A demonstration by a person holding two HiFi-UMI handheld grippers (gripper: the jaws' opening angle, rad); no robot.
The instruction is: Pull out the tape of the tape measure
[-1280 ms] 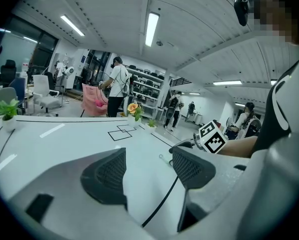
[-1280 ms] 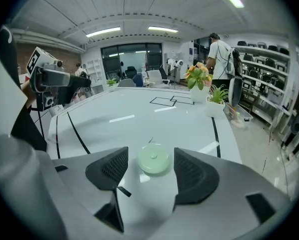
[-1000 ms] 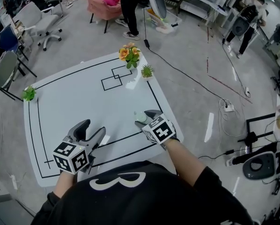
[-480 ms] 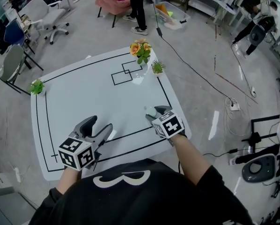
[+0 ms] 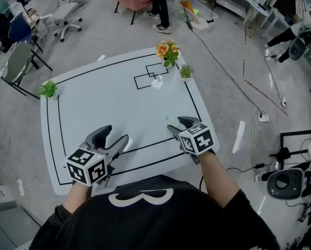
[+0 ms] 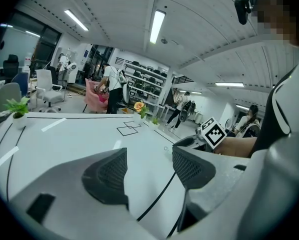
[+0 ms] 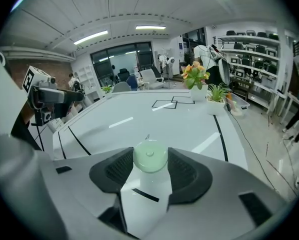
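- Task item: one tape measure [image 7: 150, 159], a small round pale-green case. It sits between the jaws of the right gripper [image 7: 150, 154], at the near right part of the table [image 5: 103, 103].
- Right gripper: the jaws have just been closing. Both pads now bear on opposite sides of the case, so it is judged gripped.
- Left gripper [image 6: 149, 159]: jaws apart, nothing between them. It hangs over the near left part of the table, well apart from the case.
- Handling, judged: the case looks light, rigid and smooth-sided. A round shell may twist or slip between the ribbed pads once the tape is drawn, so a firm hold across its full width is advisable.
- Tape, judged: it should be thin, flexible and spring-loaded, so it will tend to snap back if let go.
- Hold point: a small tab [image 7: 147, 137] appears to project from the far edge of the case. This is the likely place for the left gripper to pinch, though it is too small to confirm.
- Count: one tape measure, two grippers, one table.
- Count, plants: three in all, namely a flowering pot [image 5: 167, 51], a small green plant [image 5: 185, 71] just beside it, and another green plant [image 5: 49, 89] at the far left corner.
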